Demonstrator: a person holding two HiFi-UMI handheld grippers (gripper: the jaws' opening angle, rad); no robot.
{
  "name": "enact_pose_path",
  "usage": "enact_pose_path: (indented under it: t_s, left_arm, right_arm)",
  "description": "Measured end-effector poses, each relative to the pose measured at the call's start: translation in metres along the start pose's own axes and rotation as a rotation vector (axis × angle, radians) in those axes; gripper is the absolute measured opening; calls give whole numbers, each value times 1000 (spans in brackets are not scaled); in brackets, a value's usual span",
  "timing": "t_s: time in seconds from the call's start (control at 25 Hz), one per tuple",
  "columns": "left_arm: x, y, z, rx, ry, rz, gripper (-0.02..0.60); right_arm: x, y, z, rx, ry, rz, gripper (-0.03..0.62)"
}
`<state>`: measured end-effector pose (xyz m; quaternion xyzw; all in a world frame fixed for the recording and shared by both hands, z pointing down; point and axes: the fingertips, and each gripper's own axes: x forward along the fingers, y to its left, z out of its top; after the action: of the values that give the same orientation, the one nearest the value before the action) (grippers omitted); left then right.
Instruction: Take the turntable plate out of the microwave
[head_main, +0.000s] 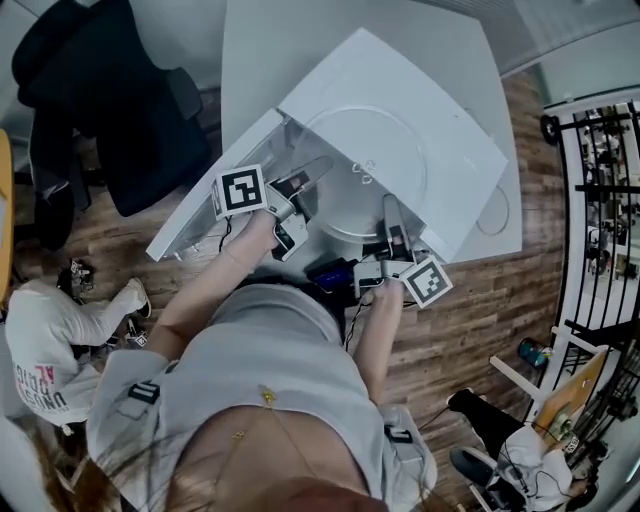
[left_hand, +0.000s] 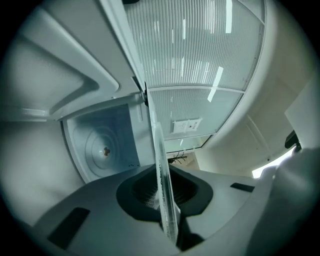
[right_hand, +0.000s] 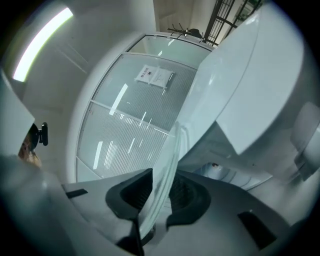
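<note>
The left gripper (head_main: 305, 182) and the right gripper (head_main: 392, 225) are each clenched on the rim of the glass plate (head_main: 355, 200), one at either side. Both point forward and about level toward the open microwave (head_main: 460, 160).

Both bare forearms reach out from the body. The left hand (head_main: 262, 228) is stretched further forward than the right hand (head_main: 388, 292). The left marker cube (head_main: 240, 190) faces up beside the open door (head_main: 190, 225), and the right cube (head_main: 427, 282) sits lower, near the microwave's front right corner.

In the left gripper view, the left gripper (left_hand: 167, 190) has the plate (left_hand: 162, 170) edge-on between its dark pads, which press on it from both sides. The disc runs away from the camera as a thin, clear strip. To the left of it the white cavity (left_hand: 100, 145) shows, with the small hub (left_hand: 105, 150) bare on its floor.

In the right gripper view, the right gripper (right_hand: 160, 195) likewise has the plate (right_hand: 167, 165) nipped between its pads. The glass rises away from the jaws at a slant, and the white microwave (right_hand: 250, 75) stands to its right.

From the head view, the plate hangs flat between the two grippers at the mouth of the microwave, above the white table (head_main: 260, 60). Whether its far edge is still inside the opening cannot be told.
</note>
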<state>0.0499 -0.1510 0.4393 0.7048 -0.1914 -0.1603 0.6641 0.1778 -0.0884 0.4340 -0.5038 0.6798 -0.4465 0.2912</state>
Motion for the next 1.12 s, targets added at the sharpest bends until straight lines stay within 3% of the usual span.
enact_pose_path:
  t_s: [0.04,0.16,0.36,0.52,0.68,0.72,0.84,0.88,0.96,1.12]
  left_arm:
    - [0,1,1,1,-7,3,52]
    - [4,1,3,6,-19,4,48]
    - [11,2,4,-29,-40,4,46]
    - [17,3,6,-61,-68,5,45]
    - [22,1,7,-34,-75,11,46]
    - [23,1,7,-12,-72,12,46]
    - [24,0,7,125,-30,49,49]
    - [23,-2,7,183,-6,55,64]
    - [17,-8,7,282,33,42,181]
    - [-5,-6,7,386,55,26,199]
  right_arm:
    - [0,4,-1,-12,11,21,82]
    - [-4,11,-9,-32,59,58,175]
    - [-11,27,-38,15,143,129,201]
    - [-3,38,-77,87,251,183,179]
    - [5,41,-83,145,201,195,106]
    - [7,41,-80,159,182,196,63]
    - [8,39,-76,176,155,196,60]
    - [8,39,-75,178,153,200,60]
    - [7,39,-76,177,156,203,61]
    - [7,39,-74,139,161,200,78]
